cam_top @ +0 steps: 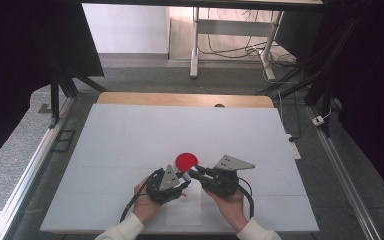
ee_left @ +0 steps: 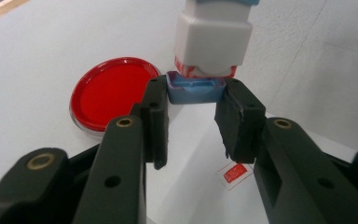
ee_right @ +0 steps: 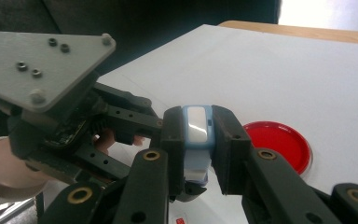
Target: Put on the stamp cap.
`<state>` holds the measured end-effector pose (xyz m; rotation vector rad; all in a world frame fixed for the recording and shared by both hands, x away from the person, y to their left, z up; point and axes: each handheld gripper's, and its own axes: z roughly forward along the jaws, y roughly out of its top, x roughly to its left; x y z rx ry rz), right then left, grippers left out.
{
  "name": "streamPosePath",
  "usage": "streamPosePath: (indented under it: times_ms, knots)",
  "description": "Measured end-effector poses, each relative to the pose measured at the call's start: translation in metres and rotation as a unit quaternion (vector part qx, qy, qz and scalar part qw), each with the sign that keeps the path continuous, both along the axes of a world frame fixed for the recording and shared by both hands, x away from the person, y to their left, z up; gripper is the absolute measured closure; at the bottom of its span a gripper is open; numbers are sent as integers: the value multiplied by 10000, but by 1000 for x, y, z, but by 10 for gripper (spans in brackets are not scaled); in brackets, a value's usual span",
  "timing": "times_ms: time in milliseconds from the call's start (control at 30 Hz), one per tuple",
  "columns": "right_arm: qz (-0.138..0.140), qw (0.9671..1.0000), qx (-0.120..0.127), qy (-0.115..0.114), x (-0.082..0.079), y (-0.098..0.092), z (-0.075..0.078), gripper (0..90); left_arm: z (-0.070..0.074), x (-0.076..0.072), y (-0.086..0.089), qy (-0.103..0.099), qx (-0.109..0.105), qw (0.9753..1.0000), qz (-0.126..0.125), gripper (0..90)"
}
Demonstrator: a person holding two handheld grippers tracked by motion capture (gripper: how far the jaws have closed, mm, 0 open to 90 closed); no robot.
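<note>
Right claw (ee_right: 198, 140) is clamped on a small white-and-blue stamp (ee_right: 196, 135), held off the tabletop (cam_top: 130, 135) just in front of the red pad (cam_top: 186, 160). Left claw (ee_left: 193, 112) has its jaws on either side of the stamp's blue cap (ee_left: 193, 89), touching or very near it; can't tell if it truly grips, but the jaws sit fairly close together. Main risk, as I judge it: both claws pull on one small part, so a skewed tug could twist the stamp out of the right grip, or the cap could pop free and drop. Smooth plastic against hard black pads looks slip-prone. A fall beside the pad could smear ink on the white sheet; a red print (ee_left: 235, 172) already sits there below the left claw. Stamp: boxy, rounded corners, glossy plastic, white body with blue trim. Pad: flat round dish, clear rim, saturated red fill. Tabletop: matte white covering, wooden edge at the far side.
</note>
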<state>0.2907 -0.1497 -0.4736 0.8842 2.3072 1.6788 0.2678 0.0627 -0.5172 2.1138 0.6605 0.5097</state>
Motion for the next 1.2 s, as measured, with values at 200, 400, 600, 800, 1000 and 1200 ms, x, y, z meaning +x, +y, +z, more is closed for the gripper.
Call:
streamPosePath:
  times_ms: [200,400,600,800,1000,1200]
  knots:
    - [-121,9999,26,82,0,0,0,749,0,-1,-2,-30,44,10000,-7,648]
    - [-197,9997,13,131,0,0,-1,749,0,-1,-3,-64,43,10000,11,648]
    - [-222,9997,8,122,0,0,-1,749,0,-1,-3,-67,59,10000,5,648]
    - [-252,9996,8,147,0,0,-2,749,0,-1,-3,-81,61,9999,1,648]
    - [-286,9994,-2,199,0,1,-3,748,0,-2,-3,-95,62,9999,-18,648]
    - [-309,9993,-14,217,0,1,-3,747,-1,-2,-3,-89,65,9999,-5,648]
